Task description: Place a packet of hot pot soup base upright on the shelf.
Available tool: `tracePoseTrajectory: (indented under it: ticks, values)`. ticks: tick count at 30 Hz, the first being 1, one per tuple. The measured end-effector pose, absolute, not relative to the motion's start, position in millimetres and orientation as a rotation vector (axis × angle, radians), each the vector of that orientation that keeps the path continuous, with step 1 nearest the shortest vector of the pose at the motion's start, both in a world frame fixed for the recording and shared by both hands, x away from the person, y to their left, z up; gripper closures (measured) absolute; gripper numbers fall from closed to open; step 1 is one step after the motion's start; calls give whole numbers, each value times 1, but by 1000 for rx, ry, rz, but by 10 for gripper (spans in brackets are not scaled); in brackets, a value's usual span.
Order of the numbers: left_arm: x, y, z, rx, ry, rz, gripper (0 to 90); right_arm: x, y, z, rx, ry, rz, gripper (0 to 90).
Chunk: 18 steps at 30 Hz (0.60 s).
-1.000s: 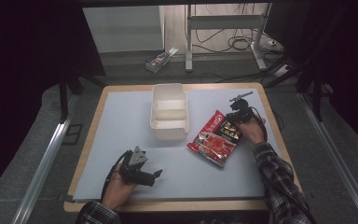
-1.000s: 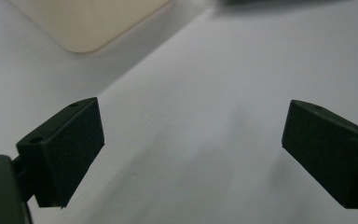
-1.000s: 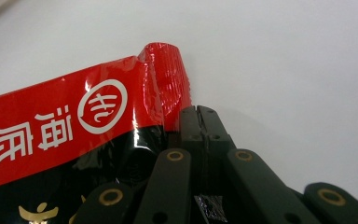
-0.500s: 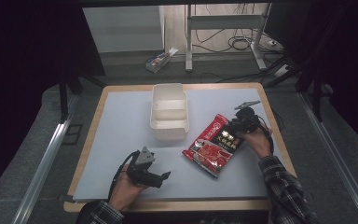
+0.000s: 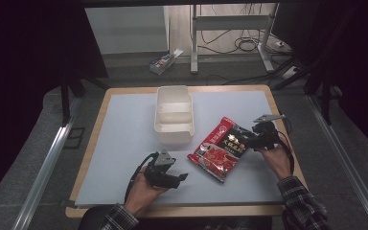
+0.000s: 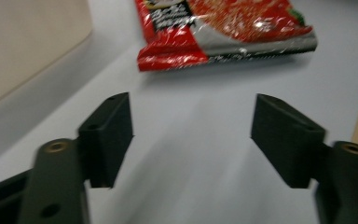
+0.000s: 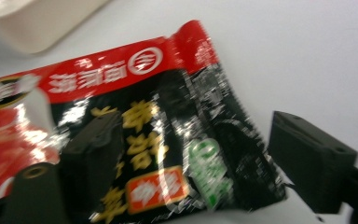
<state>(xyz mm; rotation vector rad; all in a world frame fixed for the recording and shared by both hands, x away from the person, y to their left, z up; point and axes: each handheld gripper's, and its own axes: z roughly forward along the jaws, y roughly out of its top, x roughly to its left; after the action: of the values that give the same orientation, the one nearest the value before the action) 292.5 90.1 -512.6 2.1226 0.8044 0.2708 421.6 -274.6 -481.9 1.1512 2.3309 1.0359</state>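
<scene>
Both tongs, left (image 6: 191, 140) and right (image 7: 193, 158), gape empty; red-black packet (image 5: 223, 146) bears blurred yellow characters.

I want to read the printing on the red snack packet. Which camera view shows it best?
The right gripper view: the red snack packet lies close under the open jaws, its characters large though slightly blurred. The high view shows the whole packet lying flat beside the white container, print too small. The left gripper view shows one sealed end.
</scene>
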Motion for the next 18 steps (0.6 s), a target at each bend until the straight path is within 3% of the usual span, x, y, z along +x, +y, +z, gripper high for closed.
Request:
tracePoseTrajectory:
  ticks: [6, 14, 18]
  values:
    - [303, 77, -504, 2086, 772, 224, 572, 402, -279, -479, 1163, 2324, 1097, 4]
    - [323, 46, -508, 2084, 735, 222, 837, 378, -283, -485, 1117, 2341, 1066, 0]
    - [332, 35, -514, 2070, 742, 206, 897, 370, -285, -490, 1099, 2373, 1041, 0]
